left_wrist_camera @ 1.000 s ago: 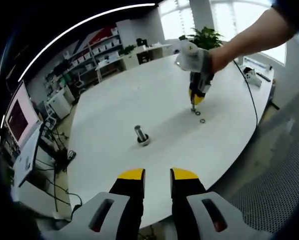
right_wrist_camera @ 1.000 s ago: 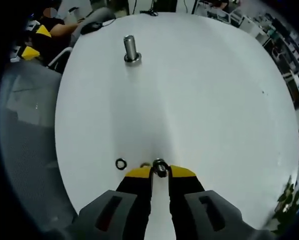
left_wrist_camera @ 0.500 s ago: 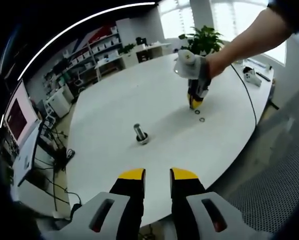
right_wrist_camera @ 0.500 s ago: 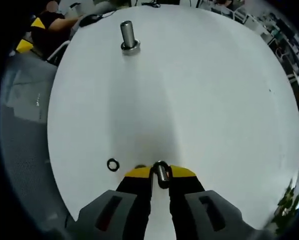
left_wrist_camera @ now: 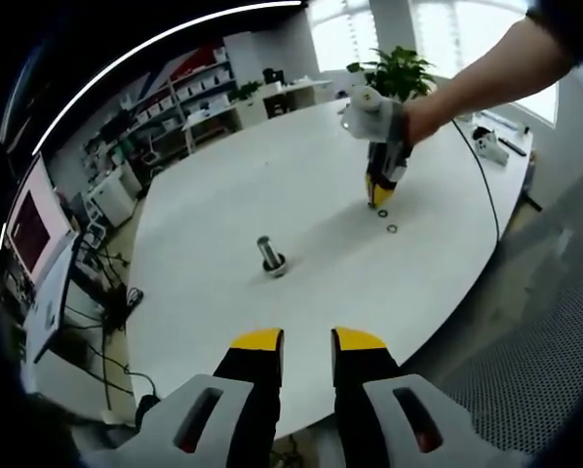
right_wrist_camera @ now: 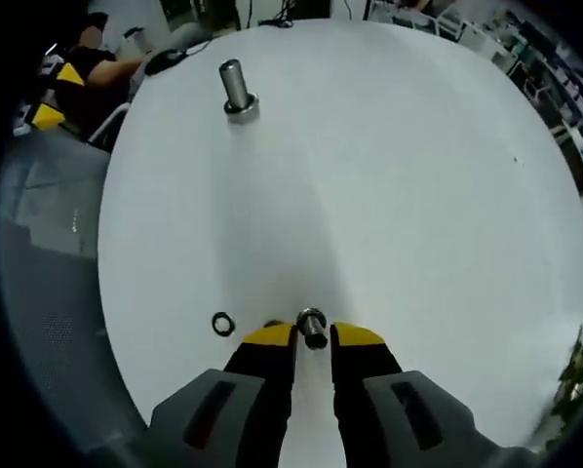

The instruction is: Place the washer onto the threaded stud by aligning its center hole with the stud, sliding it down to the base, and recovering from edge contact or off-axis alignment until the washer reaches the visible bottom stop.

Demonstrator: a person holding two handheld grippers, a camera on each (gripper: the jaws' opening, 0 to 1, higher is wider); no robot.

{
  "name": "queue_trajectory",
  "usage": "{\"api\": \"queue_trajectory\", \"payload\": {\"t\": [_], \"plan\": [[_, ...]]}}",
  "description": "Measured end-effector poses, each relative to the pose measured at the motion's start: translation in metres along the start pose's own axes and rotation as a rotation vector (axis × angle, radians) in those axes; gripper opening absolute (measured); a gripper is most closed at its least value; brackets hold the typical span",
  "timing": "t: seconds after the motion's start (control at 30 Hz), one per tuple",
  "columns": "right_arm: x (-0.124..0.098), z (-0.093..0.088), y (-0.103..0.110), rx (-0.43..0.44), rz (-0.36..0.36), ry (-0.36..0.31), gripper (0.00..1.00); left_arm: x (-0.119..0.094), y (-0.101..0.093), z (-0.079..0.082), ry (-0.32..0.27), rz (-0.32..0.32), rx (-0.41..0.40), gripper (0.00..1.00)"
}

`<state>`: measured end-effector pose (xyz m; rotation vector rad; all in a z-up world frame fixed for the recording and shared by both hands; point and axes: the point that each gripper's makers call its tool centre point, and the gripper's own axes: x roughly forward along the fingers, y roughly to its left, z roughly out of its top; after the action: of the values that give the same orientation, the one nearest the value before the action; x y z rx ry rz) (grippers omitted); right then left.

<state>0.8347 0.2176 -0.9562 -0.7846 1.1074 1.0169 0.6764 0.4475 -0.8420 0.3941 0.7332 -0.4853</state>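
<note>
1. Pinched between the yellow-tipped jaws of the right gripper (right_wrist_camera: 312,334), bottom centre of the right gripper view: a small silver metal washer (right_wrist_camera: 312,328), clamped on edge above the white round table (right_wrist_camera: 389,175).
2. Upper left of that view, well apart from the grip: the upright grey threaded steel stud (right_wrist_camera: 235,85) on its round base, bare of any washer.
3. Just left of the jaws, flat on the table: a spare dark ring washer (right_wrist_camera: 222,324).
4. Low in the left gripper view, idle off the table edge: the left gripper (left_wrist_camera: 307,339), yellow tips slightly apart, holding nothing.
5. Best handled by carrying the washer over, turning it flat, centring hole on stud tip, then lowering straight; on edge contact, likely better to lift and re-centre than to push.
</note>
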Motion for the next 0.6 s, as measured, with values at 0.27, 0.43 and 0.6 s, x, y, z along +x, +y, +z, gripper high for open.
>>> {"api": "queue_trajectory", "payload": {"t": [0.27,0.43,0.6], "plan": [[-0.006,-0.008,0.006,0.023,-0.014,0.002,0.16,-0.001,-0.001,0.002,-0.012,-0.002,0.000,0.17],[-0.005,-0.015,0.011,0.045,-0.021,0.001,0.16,-0.002,0.000,0.003,-0.020,-0.004,-0.010,0.17],[-0.005,-0.018,0.017,0.077,-0.016,-0.006,0.16,-0.003,0.002,0.005,-0.032,0.000,-0.018,0.17]]}}
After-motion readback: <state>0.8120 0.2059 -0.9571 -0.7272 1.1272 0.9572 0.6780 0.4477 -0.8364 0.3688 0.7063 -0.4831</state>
